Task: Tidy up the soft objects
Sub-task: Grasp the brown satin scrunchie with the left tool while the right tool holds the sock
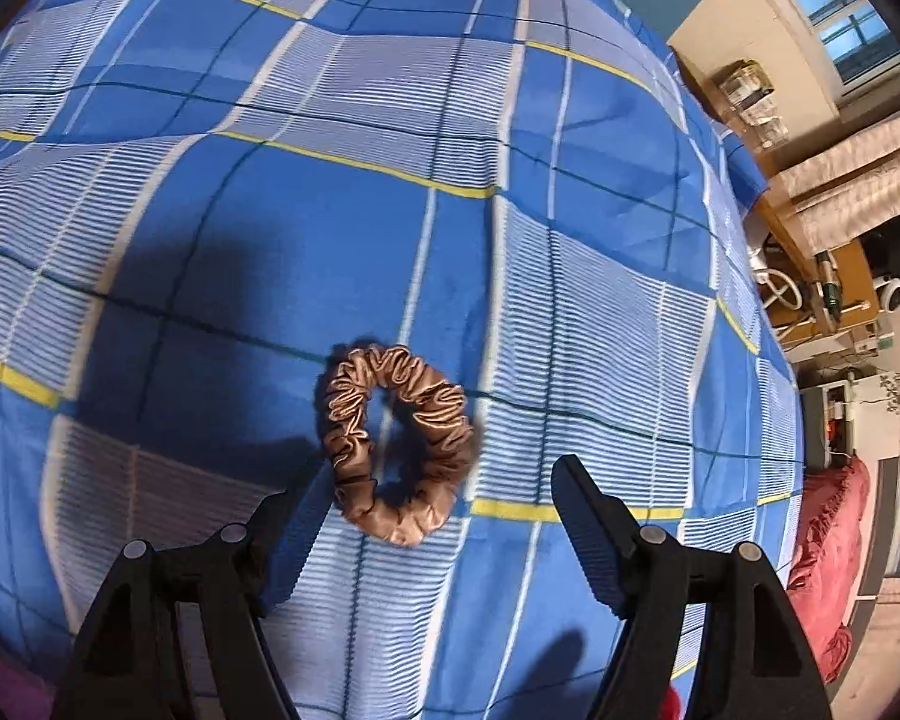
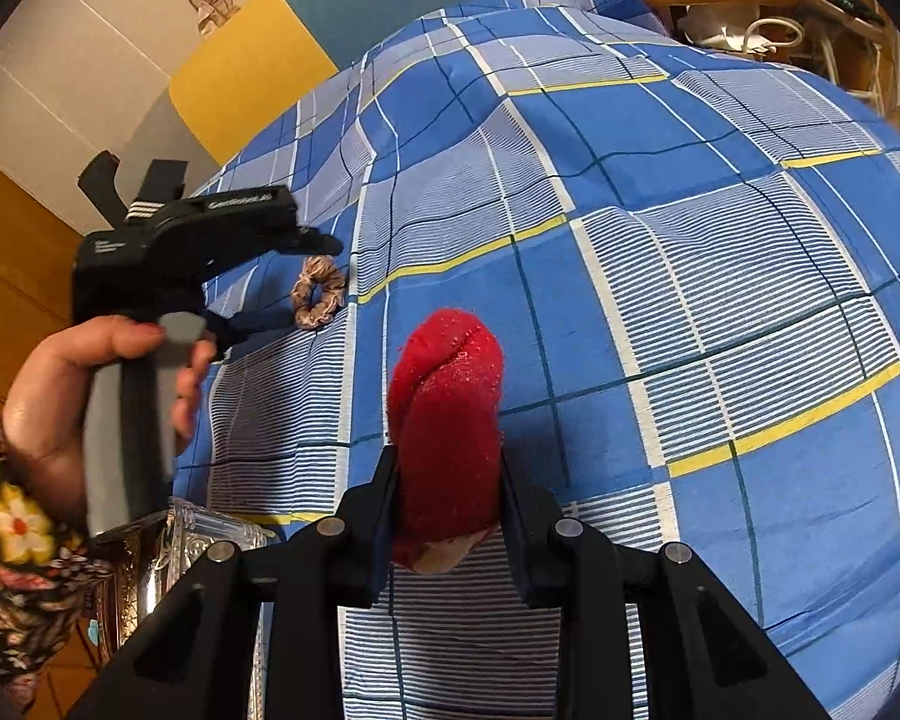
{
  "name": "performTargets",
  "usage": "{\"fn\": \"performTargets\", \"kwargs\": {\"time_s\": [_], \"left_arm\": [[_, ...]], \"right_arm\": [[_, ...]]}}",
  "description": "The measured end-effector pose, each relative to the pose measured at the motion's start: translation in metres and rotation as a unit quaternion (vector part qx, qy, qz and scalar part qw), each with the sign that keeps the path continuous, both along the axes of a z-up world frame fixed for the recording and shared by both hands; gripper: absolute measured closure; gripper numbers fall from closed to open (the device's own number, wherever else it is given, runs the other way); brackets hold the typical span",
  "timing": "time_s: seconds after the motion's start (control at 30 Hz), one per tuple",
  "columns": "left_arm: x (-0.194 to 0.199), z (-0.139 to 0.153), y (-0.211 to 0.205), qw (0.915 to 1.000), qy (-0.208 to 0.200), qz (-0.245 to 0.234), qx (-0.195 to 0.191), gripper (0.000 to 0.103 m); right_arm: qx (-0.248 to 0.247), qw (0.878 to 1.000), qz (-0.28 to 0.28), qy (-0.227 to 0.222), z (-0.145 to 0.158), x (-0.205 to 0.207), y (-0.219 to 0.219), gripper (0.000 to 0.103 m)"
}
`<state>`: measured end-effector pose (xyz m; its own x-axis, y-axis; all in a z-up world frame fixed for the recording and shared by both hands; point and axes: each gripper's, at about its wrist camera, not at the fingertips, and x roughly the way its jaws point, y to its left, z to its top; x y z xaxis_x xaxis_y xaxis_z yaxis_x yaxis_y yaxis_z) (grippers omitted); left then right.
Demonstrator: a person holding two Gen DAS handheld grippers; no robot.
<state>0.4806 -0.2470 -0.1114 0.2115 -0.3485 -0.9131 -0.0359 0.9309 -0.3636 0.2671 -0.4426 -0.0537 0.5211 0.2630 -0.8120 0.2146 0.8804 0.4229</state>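
A brown satin scrunchie (image 1: 438, 414) lies flat on the blue plaid bedsheet (image 1: 306, 210). My left gripper (image 1: 420, 480) hangs just above it, open, with its fingers either side of the scrunchie's near half and not touching it. In the right wrist view the same scrunchie (image 2: 318, 300) shows under the left gripper (image 2: 306, 282), which a hand (image 2: 60, 396) holds. My right gripper (image 2: 448, 456) is shut on a rolled red sock (image 2: 444, 384), held above the bedsheet (image 2: 720, 240). The sock sticks out past the fingertips.
A clear faceted box (image 2: 198, 534) stands at the bed's near left edge. Beyond the bed's right side are a wooden desk (image 1: 840, 288) and a red cloth (image 1: 828, 540). A floral sleeve (image 2: 12, 540) fills the lower left corner.
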Motion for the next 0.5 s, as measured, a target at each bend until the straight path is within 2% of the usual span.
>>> {"fn": "performTargets", "kwargs": {"time_s": [0.17, 0.2, 0.3, 0.5], "left_arm": [[0.004, -0.009, -0.009, 0.9994, 0.001, -0.014, 0.033, 0.032], [0.003, -0.008, -0.009, 0.9989, -0.005, -0.015, 0.044, 0.038], [0.002, -0.007, -0.008, 0.9981, -0.01, -0.017, 0.059, 0.078], [-0.004, -0.005, 0.003, 0.9989, -0.008, -0.014, 0.044, 0.083]], "right_arm": [[-0.002, 1.0, 0.002, -0.002, 0.002, -0.002, 0.001, 0.072], [-0.004, 1.0, 0.0, -0.001, 0.002, -0.003, 0.001, 0.072], [-0.005, 1.0, 0.004, -0.002, 0.001, -0.002, 0.002, 0.072], [-0.011, 1.0, 0.005, -0.004, 0.001, -0.002, 0.002, 0.072]]}}
